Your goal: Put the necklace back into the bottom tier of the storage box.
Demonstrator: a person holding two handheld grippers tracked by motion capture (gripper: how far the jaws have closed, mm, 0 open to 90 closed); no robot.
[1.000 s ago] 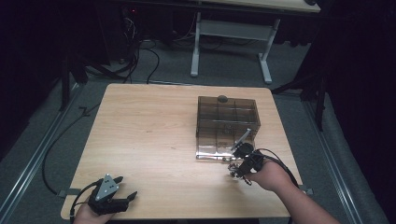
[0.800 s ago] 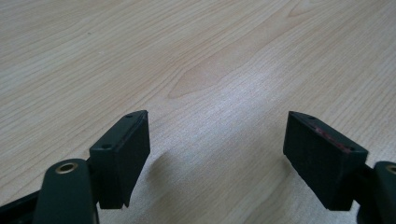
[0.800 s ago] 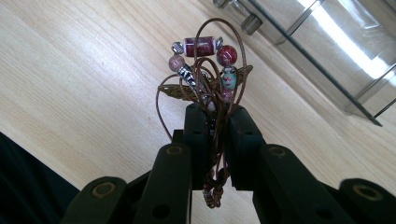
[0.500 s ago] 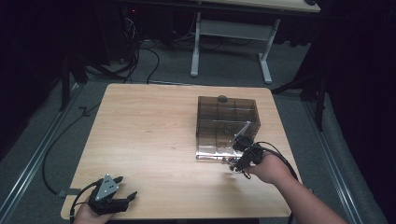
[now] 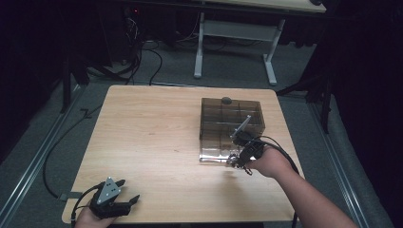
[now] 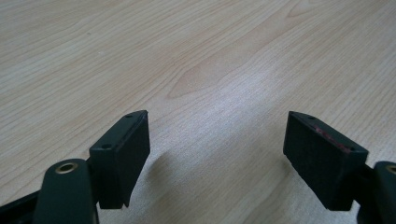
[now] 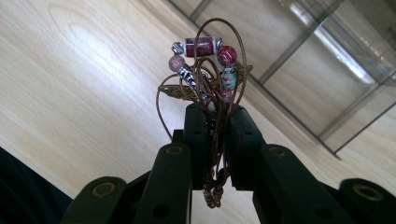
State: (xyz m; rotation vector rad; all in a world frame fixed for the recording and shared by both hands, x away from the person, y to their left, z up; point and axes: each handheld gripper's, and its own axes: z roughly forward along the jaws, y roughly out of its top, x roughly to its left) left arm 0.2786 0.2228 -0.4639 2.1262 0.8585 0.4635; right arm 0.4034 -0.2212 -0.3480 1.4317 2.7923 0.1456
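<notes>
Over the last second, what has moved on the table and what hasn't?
The right gripper, shut on the beaded cord bracelet, has edged left and a little forward along the near wall of the clear divided box. It still holds the bracelet just outside the box, above the table. The left gripper stayed open at the near left corner, and the box did not shift.

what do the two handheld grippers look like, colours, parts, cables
Both are black. The left gripper carries a grey three-cornered plate on top and trails a black cable off the table's near edge; its jaws are flat black blocks with small screw holes, one showing a reddish smear along its top edge. The right gripper has black linkage arms with brass-coloured pivot holes and a black cable looping behind the hand. Both forearms are bare, no sleeves visible.
</notes>
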